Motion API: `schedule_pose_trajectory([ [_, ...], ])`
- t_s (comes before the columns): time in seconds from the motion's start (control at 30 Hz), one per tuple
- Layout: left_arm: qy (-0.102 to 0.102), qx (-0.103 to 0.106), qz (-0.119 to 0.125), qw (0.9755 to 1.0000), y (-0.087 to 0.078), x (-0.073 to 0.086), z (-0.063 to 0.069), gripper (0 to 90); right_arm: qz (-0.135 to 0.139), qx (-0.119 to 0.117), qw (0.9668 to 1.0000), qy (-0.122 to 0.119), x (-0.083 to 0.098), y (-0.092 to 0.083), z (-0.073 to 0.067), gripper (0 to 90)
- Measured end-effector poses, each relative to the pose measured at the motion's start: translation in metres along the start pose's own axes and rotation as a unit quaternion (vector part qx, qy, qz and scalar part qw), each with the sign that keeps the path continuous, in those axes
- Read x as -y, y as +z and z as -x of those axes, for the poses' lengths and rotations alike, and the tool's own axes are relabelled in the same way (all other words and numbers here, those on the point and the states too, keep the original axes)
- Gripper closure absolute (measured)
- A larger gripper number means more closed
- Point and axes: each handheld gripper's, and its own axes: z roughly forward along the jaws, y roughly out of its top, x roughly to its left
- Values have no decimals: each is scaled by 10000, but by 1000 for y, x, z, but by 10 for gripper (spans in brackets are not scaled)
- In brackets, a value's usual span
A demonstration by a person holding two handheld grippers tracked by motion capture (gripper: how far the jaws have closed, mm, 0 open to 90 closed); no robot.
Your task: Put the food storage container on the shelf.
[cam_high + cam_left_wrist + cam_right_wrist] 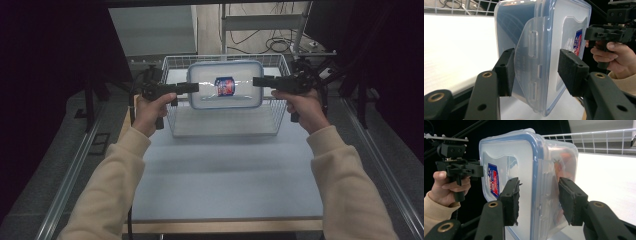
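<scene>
1. Holding one clear plastic box (225, 85) between them, the two grippers grip it by its short ends, above a wire basket (172, 100) at the far side of the table (225, 185).
2. The box is rectangular with rounded corners, its walls see-through and glossy, and its lid is edged with a blue rim (537, 150). One label (225, 86) in red and blue sits in the middle of the lid.
3. The left gripper (192, 87) is pinched on the box's left end: in the left gripper view its two black, matte pads (571, 71) sit on either side of a ribbed clear latch flap (531, 62).
4. The right gripper (257, 81) is clamped on the right end, one pad (511, 200) pressed on the lid and the other on the box's underside. Something orange-red (564, 160) shows blurred through the wall.
5. The basket is one, made of thin white wire in a grid, with a pale sheet in its bottom.
6. The table top is one smooth, pale grey slab with a wooden front edge (225, 226).
7. Two hands (150, 112) hold the pistol-shaped black tools; both sleeves (107, 185) are cream, soft knit cloth.
</scene>
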Motion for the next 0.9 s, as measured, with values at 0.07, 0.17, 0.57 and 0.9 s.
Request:
schedule_pose_trajectory([
  [0.07,-39,-13,-4,10000,3,-4,-4,493,-15,-6,10000,42,-4,4,6,531],
  [0.17,-30,-27,-20,10000,5,-8,-8,493,-13,-27,9999,106,-6,8,11,531],
  [0.57,-150,-35,-110,9998,21,-23,-25,493,-49,2,9993,374,-12,19,33,529],
  [0.9,-563,12,-108,9984,28,-31,-39,492,-175,124,9980,594,-25,27,41,522],
])
